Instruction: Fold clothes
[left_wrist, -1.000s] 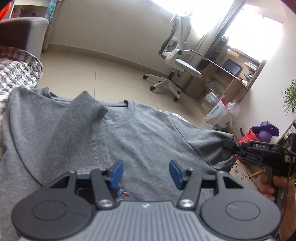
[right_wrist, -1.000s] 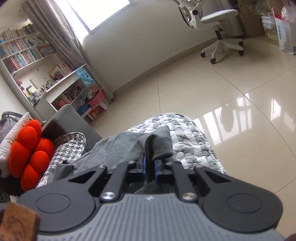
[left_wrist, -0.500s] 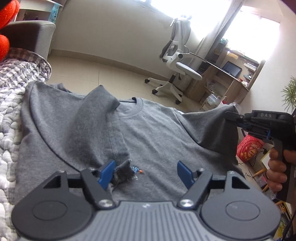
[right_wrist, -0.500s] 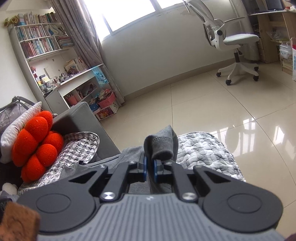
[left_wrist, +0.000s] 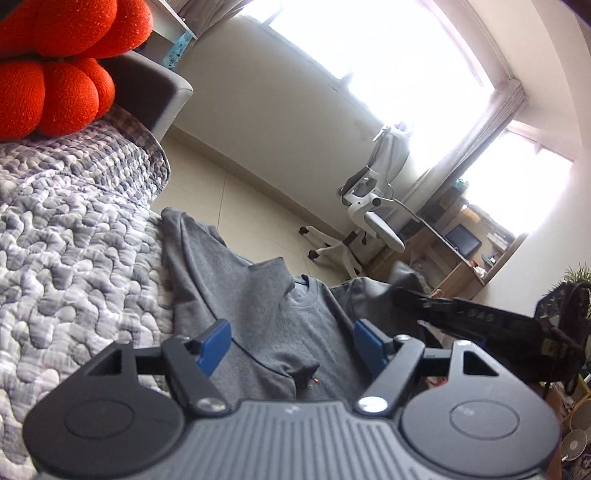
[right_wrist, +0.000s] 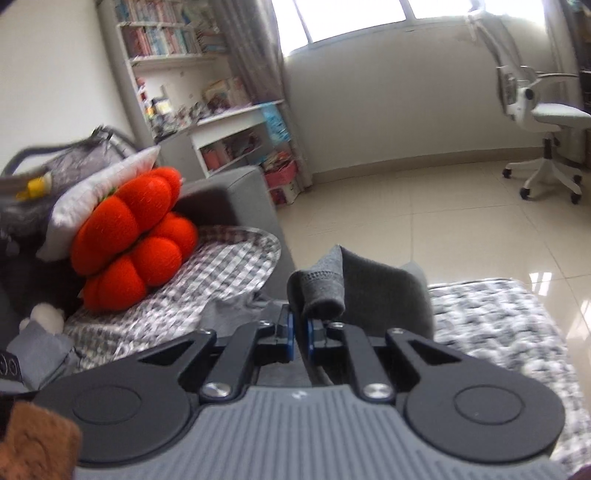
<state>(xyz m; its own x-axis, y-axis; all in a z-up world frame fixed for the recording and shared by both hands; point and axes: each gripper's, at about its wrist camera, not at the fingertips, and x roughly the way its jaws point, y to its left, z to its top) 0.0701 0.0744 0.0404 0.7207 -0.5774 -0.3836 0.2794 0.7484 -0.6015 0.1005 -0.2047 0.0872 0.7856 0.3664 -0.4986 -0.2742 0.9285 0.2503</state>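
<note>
Right-wrist view blurred; the sweatshirt (left_wrist: 280, 325) body is hidden behind the raised sleeve (right_wrist: 325, 291). L gripper (left_wrist: 291, 345) wide open, empty, over the shirt's chest on the quilt (left_wrist: 74, 266); R gripper (right_wrist: 299, 334) clamped on the sleeve cuff, held up at far right. Vs 0.5 s ago: R carried the sleeve higher and inward, L pulled back and tilted up.

The left hand-held gripper (left_wrist: 291, 343) hangs with its blue pads wide apart above a grey sweatshirt (left_wrist: 295, 332) spread on a quilted cover (left_wrist: 74, 258). The right hand-held gripper (left_wrist: 402, 293) pinches the sweatshirt's far sleeve, lifted.
</note>
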